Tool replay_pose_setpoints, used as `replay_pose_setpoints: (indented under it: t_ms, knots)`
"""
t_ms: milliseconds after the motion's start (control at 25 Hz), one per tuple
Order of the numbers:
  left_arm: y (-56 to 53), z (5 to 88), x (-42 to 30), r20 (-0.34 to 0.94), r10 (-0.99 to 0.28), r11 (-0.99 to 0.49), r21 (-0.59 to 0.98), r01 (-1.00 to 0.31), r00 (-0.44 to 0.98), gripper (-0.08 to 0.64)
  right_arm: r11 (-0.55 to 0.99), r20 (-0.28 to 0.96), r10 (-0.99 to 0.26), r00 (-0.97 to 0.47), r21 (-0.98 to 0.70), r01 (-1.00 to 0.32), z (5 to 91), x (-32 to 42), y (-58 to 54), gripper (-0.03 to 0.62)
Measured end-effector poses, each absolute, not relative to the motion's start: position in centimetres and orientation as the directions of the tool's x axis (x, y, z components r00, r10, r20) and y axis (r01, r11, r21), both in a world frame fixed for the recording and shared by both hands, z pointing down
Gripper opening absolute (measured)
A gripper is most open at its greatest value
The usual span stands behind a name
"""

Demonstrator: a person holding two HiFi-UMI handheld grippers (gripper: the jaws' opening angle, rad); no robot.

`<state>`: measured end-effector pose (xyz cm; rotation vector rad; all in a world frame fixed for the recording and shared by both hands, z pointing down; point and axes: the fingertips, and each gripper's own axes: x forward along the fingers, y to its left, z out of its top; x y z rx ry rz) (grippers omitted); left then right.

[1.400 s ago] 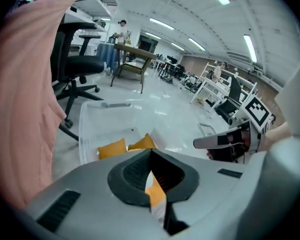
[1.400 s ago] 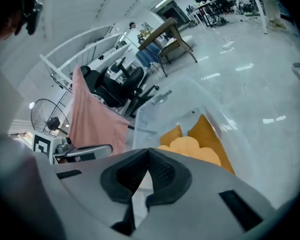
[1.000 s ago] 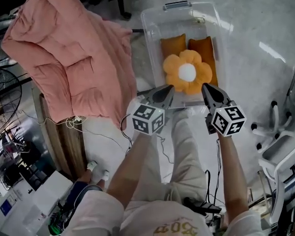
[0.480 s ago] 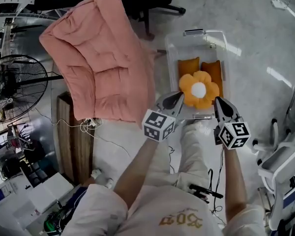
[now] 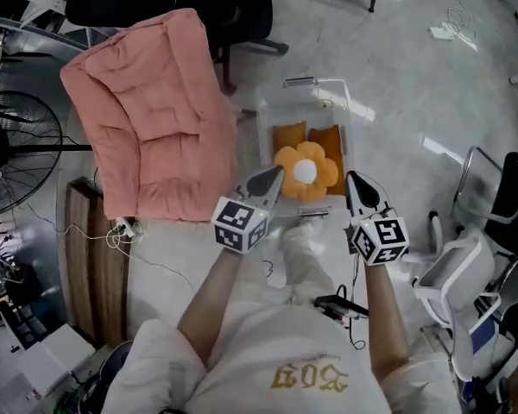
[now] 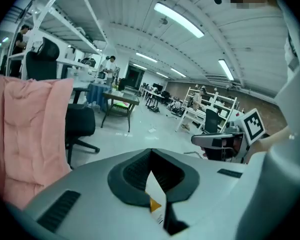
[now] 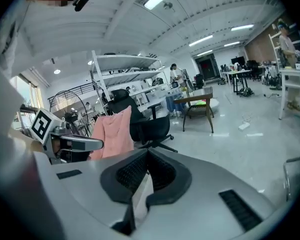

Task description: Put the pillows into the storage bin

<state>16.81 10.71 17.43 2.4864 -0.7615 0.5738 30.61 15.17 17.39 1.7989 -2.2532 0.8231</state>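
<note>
In the head view, our left gripper (image 5: 273,174) and right gripper (image 5: 355,181) flank the near end of the clear storage bin (image 5: 338,110) on the pale floor. Inside it, a flower pillow (image 5: 306,172) lies over two orange pillows (image 5: 287,134), and a pink quilt (image 5: 151,110) is draped to the left. In the left gripper view our jaws are pressed together and empty, and the right gripper view shows the same, with a black office chair (image 7: 151,126) beyond.

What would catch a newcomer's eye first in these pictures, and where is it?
First the orange flower pillow with its white centre, lying on two orange pillows in the clear storage bin on the floor. Then the big pink quilted cushion draped left of the bin. The left gripper and right gripper, both shut and empty, are held at the bin's near side.
</note>
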Motion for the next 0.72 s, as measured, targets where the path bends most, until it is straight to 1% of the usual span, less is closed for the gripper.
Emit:
replay_pose_setpoints:
  t_ms: [120,240,400,520,720]
  knots:
    - [11.8,14.3,17.0,0.505,-0.413,-0.786,0.223,-0.577,0.758,0.012,0.134,0.418,-0.876,-0.24,-0.267,-0.954,13.7,31.0,16.3,0.013]
    - [12.3,11.3,16.9,0.477,-0.44,-0.794,0.189,-0.578,0.761,0.012,0.11,0.363,-0.914,-0.179,-0.203,-0.973,9.7,31.6,17.5,0.012]
    - [11.7,8.8,16.1,0.435,-0.495,-0.781,0.156,-0.604,0.752,0.012,0.044,0.331,-0.936,-0.121,-0.231,-0.972,6.8,32.4,18.2,0.012]
    - [11.4,7.8,14.9,0.424,-0.517,-0.765,0.161,-0.624,0.744,0.012,0.035,0.314,-0.944,-0.1,-0.206,-0.978,5.0,32.2,18.5,0.012]
    - [10.0,5.1,14.7,0.359,-0.565,-0.738,0.181,-0.65,0.743,0.012,0.03,0.253,-0.964,-0.076,-0.179,-0.983,2.1,32.4,18.2,0.012]
